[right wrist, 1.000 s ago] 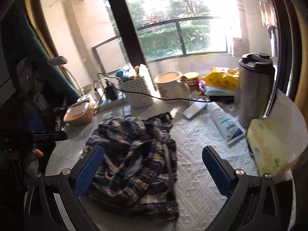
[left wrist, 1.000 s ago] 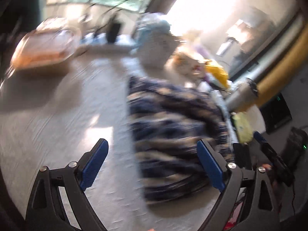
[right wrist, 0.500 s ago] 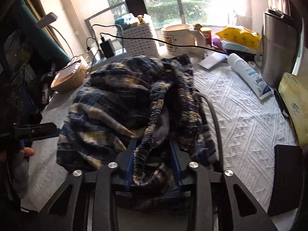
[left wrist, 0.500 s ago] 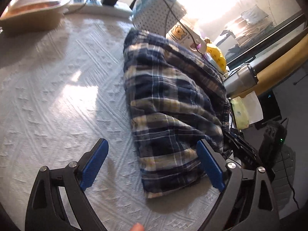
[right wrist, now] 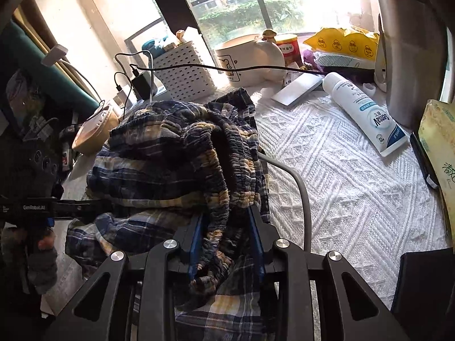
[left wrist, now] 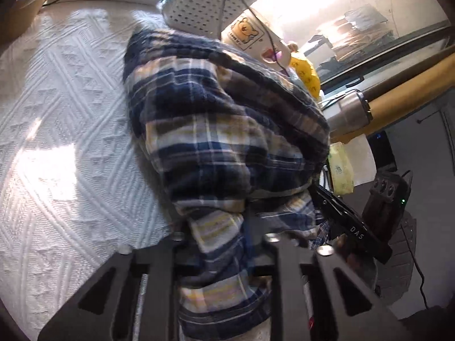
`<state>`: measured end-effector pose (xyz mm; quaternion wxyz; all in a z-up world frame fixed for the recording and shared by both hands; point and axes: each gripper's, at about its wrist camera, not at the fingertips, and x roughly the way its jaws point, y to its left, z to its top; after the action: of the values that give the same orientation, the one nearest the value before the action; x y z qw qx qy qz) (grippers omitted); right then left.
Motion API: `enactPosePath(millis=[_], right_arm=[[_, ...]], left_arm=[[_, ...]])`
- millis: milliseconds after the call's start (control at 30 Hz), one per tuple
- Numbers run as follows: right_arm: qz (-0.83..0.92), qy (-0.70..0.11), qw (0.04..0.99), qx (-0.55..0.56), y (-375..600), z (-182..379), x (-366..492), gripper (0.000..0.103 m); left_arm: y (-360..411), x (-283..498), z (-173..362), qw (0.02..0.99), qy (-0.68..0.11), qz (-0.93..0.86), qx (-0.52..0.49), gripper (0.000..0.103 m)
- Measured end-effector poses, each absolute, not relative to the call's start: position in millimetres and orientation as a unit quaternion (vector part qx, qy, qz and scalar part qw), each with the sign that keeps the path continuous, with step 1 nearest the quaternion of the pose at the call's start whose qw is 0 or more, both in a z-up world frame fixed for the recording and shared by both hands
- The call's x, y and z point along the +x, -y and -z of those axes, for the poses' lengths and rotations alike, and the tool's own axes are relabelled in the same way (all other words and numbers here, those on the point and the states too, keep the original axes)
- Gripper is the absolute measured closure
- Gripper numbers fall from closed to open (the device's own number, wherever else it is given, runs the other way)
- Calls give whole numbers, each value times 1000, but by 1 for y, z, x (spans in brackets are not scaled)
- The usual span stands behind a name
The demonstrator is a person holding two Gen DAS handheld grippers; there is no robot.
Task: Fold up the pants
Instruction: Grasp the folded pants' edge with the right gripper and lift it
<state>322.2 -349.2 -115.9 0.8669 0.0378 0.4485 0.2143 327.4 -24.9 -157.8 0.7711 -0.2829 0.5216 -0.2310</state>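
Dark blue and cream plaid pants [left wrist: 227, 130] lie bunched on the white textured tablecloth [left wrist: 57, 142]. My left gripper [left wrist: 219, 227] is down on their near edge, its jaws closing with a fold of the plaid cloth pinched between them. In the right wrist view the pants [right wrist: 159, 164] show their gathered elastic waistband [right wrist: 221, 147]. My right gripper [right wrist: 224, 227] is shut on that waistband, its blue pads [right wrist: 196, 236] pressing the bunched cloth from both sides. A person's hand [right wrist: 42, 244] holds the other gripper at the far left.
Behind the pants stand a white perforated basket [right wrist: 184, 76] and a large cream mug [right wrist: 250, 59], with a black cable across them. A white tube [right wrist: 366, 113], a steel tumbler [right wrist: 409, 51] and a tissue pack [right wrist: 440, 153] sit right. A grey cable [right wrist: 301, 196] runs beside the pants.
Both grippers came down onto the pants. The right one shut on the waistband half a second ago and still holds it. The left one, open before, has now closed on the cloth.
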Motion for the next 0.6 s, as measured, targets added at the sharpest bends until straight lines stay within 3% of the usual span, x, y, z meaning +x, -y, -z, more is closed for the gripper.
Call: enactPosePath(millis=[67, 333, 500, 600], right_arm=[[-214, -448, 867, 39, 349, 115, 322, 72], [-263, -429, 862, 54, 319, 88, 310, 72], [-313, -440, 841, 48, 269, 83, 300, 72], [-311, -467, 827, 19, 247, 104, 300, 72]], left_arm=[[26, 322, 144, 782, -508, 236, -274, 95], [-16, 284, 69, 823, -466, 223, -237, 97], [-56, 263, 87, 828, -495, 162, -209, 97], [-62, 260, 133, 795, -559, 140, -189, 91]])
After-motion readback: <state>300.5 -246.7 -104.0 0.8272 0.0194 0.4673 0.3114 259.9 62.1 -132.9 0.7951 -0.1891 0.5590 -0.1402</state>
